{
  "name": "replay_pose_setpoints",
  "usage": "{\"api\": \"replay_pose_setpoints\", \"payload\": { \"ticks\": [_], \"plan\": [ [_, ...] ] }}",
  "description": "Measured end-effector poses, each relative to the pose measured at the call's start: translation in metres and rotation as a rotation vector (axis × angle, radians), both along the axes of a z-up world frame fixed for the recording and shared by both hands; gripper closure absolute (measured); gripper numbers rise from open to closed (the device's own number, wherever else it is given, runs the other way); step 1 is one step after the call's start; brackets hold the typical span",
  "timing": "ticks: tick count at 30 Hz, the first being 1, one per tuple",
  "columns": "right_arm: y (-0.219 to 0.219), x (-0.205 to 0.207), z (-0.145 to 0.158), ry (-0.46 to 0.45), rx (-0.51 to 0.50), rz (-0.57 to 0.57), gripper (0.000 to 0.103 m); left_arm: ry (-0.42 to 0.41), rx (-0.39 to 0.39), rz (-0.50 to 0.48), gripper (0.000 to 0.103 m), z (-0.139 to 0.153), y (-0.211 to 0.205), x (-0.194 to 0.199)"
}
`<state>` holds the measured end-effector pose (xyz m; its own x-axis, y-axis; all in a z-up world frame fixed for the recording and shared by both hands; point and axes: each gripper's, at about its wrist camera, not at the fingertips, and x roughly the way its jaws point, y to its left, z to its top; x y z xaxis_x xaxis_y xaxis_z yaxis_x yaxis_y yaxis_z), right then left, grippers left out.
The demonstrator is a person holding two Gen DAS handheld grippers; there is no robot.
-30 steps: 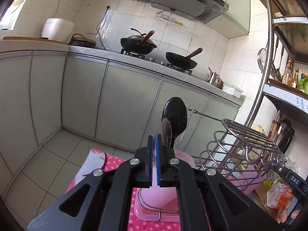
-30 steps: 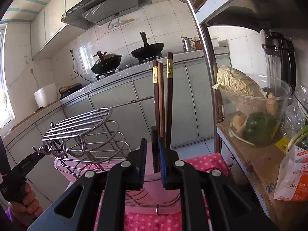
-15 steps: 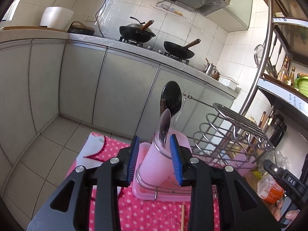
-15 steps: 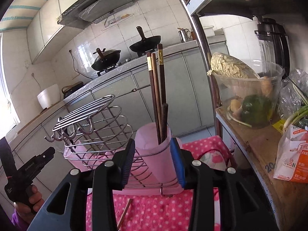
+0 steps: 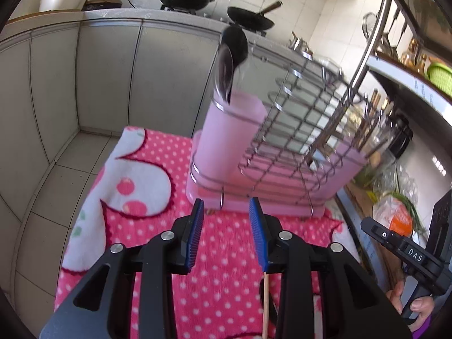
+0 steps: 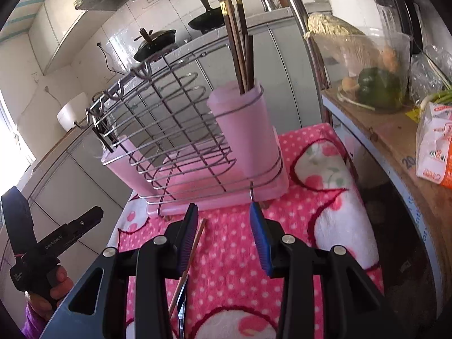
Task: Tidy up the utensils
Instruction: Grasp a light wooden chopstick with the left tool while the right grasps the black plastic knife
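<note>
Both your left hand-held gripper (image 5: pixel 226 234) and right hand-held gripper (image 6: pixel 223 240) stand wide open, holding nothing. A loose chopstick (image 6: pixel 188 262) lies on the pink cloth (image 6: pixel 310 203) at lower centre, partly under the right gripper's left finger. A careless descent there could pin it or knock the rack (image 6: pixel 169 130).

Rack: we see a chrome wire dish rack (image 6: pixel 175 130) standing on a pale pink plastic drip tray (image 6: pixel 214 197), with a pink cup at each end.
Spoon cup: the pink plastic holder (image 5: pixel 228 138) carries a black ladle-like spoon (image 5: pixel 234 45) and a shiny metal spoon (image 5: pixel 224 70), bowls up, leaning slightly.
Chopstick cup: the other pink plastic holder (image 6: pixel 245 130) has dark brown wooden chopsticks with gold bands (image 6: pixel 237 36) standing nearly upright.
Loose pieces: we find one light wooden chopstick (image 6: pixel 188 262) lying on the cloth in front of the tray; beside its near end lies a metal utensil (image 6: pixel 182 310), type unclear.
</note>
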<state>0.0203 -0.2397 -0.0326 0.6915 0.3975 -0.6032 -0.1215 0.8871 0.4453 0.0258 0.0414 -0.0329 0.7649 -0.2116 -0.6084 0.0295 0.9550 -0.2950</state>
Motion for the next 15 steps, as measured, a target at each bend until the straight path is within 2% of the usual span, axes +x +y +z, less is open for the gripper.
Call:
{"api": "replay_pose_setpoints", "payload": {
  "ticks": [5,15],
  "plan": [
    [0.008,-0.011,-0.015,0.056,-0.005,0.025,0.065,0.051,0.038,-0.035,0.07,-0.016,-0.012,-0.007],
    [0.019,-0.022,-0.032,0.126,-0.019,0.068,0.065,0.128,0.051,-0.084,0.07,-0.035,-0.024,-0.012]
  ]
}}
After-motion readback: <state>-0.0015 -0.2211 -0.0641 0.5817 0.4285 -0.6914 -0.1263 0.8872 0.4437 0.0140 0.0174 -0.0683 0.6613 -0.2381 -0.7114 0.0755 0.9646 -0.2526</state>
